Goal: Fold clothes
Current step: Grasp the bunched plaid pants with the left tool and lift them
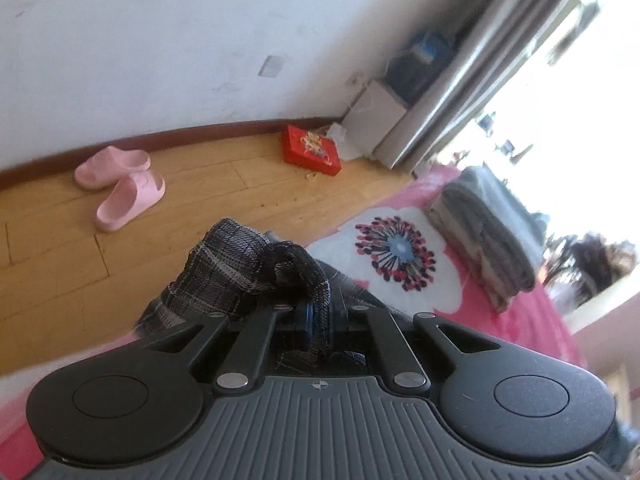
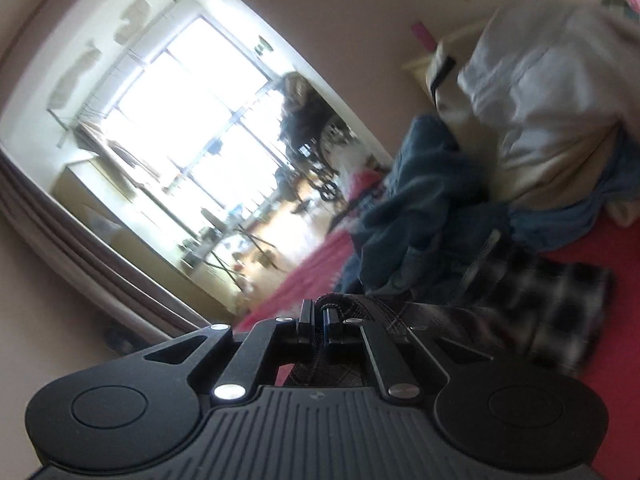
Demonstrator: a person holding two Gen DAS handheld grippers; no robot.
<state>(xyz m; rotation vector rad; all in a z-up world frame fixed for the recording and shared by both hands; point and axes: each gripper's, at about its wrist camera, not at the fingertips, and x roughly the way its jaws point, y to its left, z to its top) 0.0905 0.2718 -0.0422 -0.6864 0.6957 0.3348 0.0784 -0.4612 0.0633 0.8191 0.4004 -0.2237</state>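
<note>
- Left tool [image 1: 318,312]: jaws pressed together, pinching a fold of the dark plaid garment [image 1: 236,268]. Cloth bunches up above the fingertips and drapes off toward 9 o'clock, over the edge of the bed.
- Bed sheet [image 1: 532,312]: pink, with a white patch bearing a large flower print [image 1: 394,254] at 1 o'clock from the left tool.
- Stack of folded grey clothes [image 1: 486,236] sits on the sheet at 2 o'clock, just beside the flower print.
- Wooden floor [image 1: 60,248] beyond the bed; 2 pink slippers [image 1: 122,184] at 10 o'clock, near the baseboard, side by side.
- Red box [image 1: 312,150] on the floor at 12 o'clock, close to the wall; grey curtain [image 1: 480,52] at 1 o'clock.
- Right tool [image 2: 318,320]: jaws closed on a thin edge of the same plaid garment [image 2: 560,308], which trails off to 3 o'clock across the red bedding; that part is blurred.
- Pile of unfolded clothes at 1 o'clock from the right tool: blue denim piece [image 2: 420,208] in front, pale cream garment [image 2: 540,92] behind and above it, touching.
- Bright window [image 2: 180,120] at 11 o'clock in the right wrist view.
</note>
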